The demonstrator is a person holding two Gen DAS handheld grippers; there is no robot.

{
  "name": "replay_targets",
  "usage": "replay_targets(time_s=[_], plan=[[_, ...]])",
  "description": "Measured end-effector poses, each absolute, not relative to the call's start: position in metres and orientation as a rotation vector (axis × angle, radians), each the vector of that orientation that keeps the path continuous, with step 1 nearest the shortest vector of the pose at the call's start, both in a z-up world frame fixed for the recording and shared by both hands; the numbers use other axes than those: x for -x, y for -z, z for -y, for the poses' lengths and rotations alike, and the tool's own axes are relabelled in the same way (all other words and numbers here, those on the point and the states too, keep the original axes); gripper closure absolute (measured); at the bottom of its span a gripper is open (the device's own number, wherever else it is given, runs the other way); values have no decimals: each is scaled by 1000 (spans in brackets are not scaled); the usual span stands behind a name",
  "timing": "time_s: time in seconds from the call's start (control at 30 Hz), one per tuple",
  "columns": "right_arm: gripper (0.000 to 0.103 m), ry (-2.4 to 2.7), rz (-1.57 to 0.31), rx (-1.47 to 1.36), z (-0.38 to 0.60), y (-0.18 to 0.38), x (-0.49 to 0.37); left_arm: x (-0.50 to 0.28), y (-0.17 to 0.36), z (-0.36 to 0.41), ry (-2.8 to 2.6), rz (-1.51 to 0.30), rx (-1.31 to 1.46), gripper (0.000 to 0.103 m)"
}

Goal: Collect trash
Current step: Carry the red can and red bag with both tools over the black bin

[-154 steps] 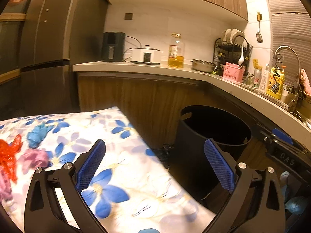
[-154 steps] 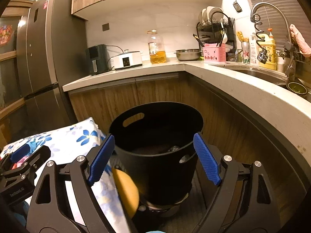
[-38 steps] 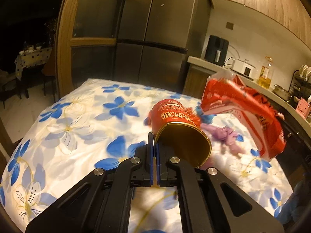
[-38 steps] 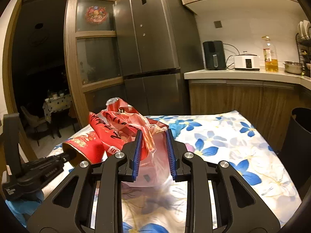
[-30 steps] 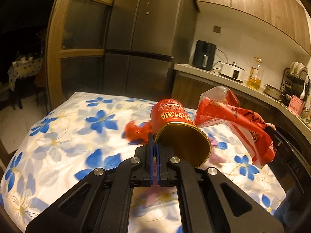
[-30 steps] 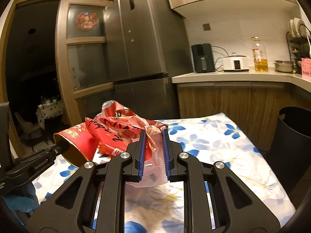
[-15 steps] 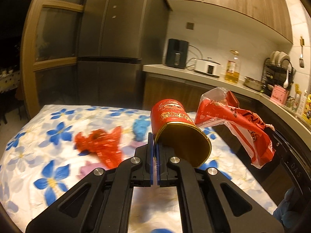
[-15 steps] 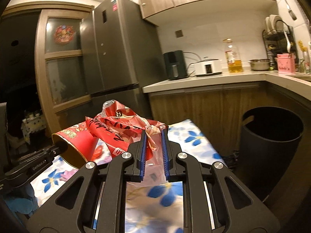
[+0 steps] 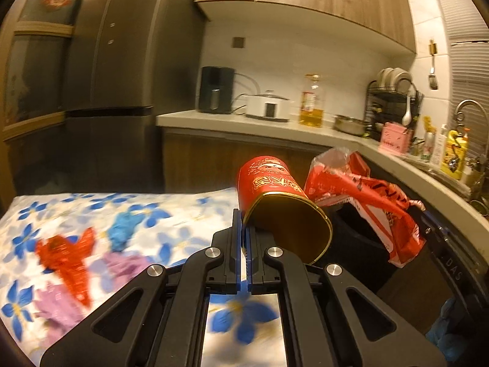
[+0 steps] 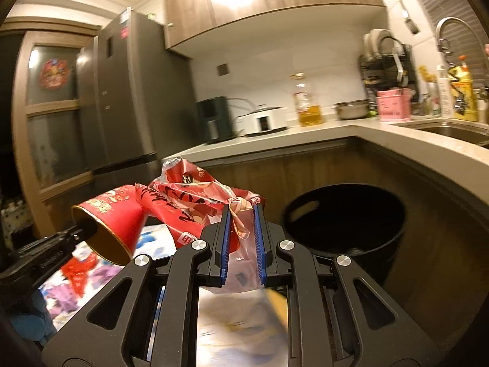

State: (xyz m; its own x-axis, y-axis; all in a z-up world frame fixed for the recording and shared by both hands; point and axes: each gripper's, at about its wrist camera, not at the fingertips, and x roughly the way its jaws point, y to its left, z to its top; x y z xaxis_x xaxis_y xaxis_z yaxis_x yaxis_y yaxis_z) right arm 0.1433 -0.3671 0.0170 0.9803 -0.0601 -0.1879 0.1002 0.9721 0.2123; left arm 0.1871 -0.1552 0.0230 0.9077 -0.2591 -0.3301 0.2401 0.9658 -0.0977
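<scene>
Trash is held in both tools: the rim of a red paper cup (image 9: 276, 195) is pinched between the closed fingers of the left tool (image 9: 243, 238), and a crumpled red-and-clear plastic bag (image 10: 195, 195) is clamped in the right tool (image 10: 241, 241). Both items are carried in the air, side by side, above the edge of the flowered desk (image 9: 171, 214), with a black bin (image 10: 345, 217) standing on the floor just beyond. Red, blue and purple scraps (image 9: 73, 257) are left lying on the desk.

Red cup (image 9: 276, 195) tilted; crumpled wrapper (image 10: 195, 202) beside, perhaps touching.
</scene>
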Motion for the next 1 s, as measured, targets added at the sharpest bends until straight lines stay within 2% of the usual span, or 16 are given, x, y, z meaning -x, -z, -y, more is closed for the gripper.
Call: replay_targets(time_s=[0.3, 0.53, 1.0], plan=[[89, 265, -152, -235, 437, -19, -151, -209, -35, 234, 370, -295, 30, 101], [88, 341, -164, -258, 468, -8, -164, -228, -22, 285, 429, -283, -7, 101], [82, 369, -252, -272, 502, 14, -192, -263, 9, 323, 508, -388, -12, 101]])
